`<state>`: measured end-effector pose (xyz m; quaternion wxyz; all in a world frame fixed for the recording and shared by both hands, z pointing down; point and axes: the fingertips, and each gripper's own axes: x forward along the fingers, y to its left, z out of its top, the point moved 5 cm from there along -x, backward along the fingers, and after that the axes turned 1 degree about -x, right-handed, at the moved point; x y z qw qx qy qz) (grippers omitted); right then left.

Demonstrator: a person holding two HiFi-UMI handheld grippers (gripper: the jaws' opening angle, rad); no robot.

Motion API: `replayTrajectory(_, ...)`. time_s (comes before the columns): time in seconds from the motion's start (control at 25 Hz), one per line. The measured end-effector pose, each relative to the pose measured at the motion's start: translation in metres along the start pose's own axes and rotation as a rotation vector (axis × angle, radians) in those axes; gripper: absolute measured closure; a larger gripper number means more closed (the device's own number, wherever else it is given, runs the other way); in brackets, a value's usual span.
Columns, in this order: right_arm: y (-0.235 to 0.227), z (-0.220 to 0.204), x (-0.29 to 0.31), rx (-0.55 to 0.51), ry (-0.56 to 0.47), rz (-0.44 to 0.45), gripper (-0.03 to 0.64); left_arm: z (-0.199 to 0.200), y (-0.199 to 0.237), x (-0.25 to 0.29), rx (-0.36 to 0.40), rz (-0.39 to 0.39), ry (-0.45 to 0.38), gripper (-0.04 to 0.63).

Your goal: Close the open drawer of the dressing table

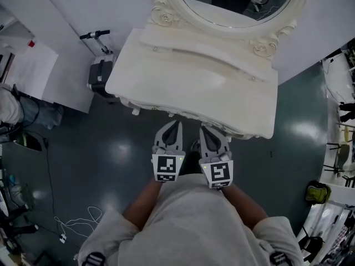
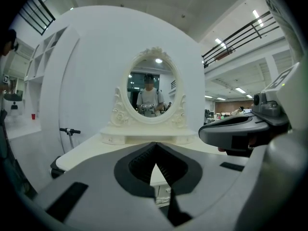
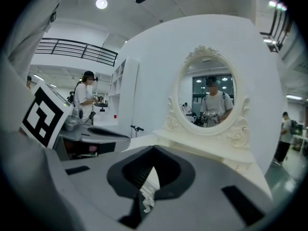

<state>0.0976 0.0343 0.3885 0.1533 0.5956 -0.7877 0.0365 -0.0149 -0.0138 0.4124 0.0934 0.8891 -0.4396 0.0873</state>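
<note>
Jaws shut, empty, at table [image 1: 194, 76] front.
Left gripper [image 1: 176, 124], right gripper [image 1: 206, 129] equally near; drawer front [image 2: 161, 190] just ahead, running left-right.

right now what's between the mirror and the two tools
Only the bare white tabletop, plus a low shelf under the mirror. The head view shows it, with the left tool and right tool at the front edge.

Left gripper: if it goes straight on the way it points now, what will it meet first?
Most likely the front edge of the dressing table, just ahead of the shut left gripper. The head view shows its tips near that edge; the exact gap is unclear.
</note>
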Motion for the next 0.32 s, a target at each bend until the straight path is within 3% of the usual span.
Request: replayTrajectory(0.32, 0.022, 0.001, 0.001, 0.005, 0.003, 0.019, 0.601, -0.003, 0.012, -0.022, -0.004, -0.001, 0.006, 0.588)
